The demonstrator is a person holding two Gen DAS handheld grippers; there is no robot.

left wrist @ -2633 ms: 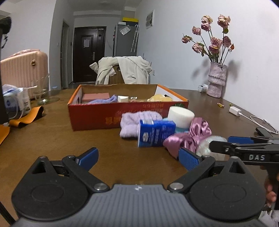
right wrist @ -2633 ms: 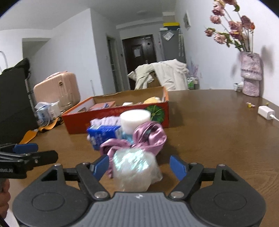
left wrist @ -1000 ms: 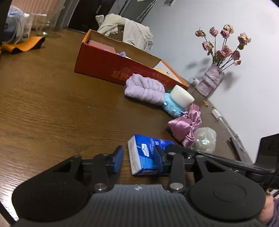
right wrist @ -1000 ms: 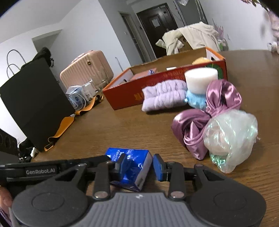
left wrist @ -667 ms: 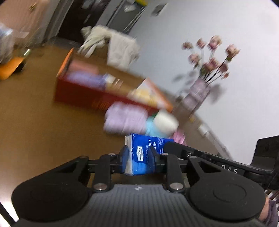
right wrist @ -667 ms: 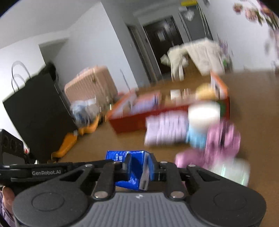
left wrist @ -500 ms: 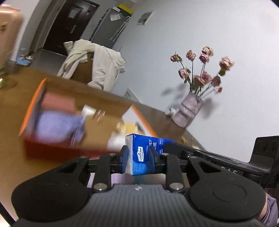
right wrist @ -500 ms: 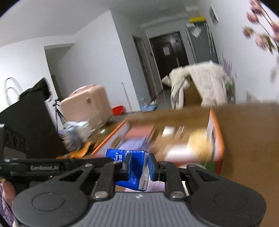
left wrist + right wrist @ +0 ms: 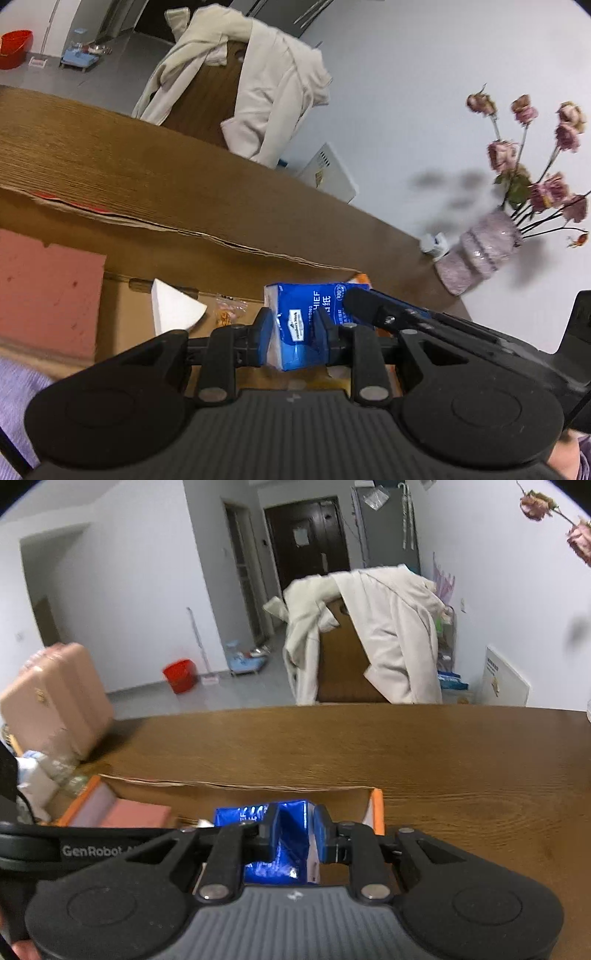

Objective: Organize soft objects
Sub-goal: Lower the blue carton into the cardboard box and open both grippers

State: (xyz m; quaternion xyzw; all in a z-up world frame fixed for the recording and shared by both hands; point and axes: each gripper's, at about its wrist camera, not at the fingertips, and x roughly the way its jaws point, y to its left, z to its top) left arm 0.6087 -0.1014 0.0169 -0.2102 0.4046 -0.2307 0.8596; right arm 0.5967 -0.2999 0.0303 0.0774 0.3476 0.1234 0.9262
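1. A brown table point(image 9: 424, 753) carries an open box point(image 9: 376, 808).
2. Both grippers, left point(image 9: 293, 334) and right point(image 9: 293, 832), clamp one blue tissue pack point(image 9: 306, 325).
3. It has been lifted off the table and now hangs over the box's right end, likely ready to drop in.

Dim indoor light, fisheye-bent edges, perhaps slight motion blur.

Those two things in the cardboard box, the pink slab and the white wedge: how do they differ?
The pink slab is salmon pink, while the white wedge is plain white. The slab is broad, flat and rectangular; the wedge is far smaller and tapers to a point. The slab runs out of the left wrist view at the left edge; the wedge shows nearly whole. Both lie in the cardboard box, apart from each other.
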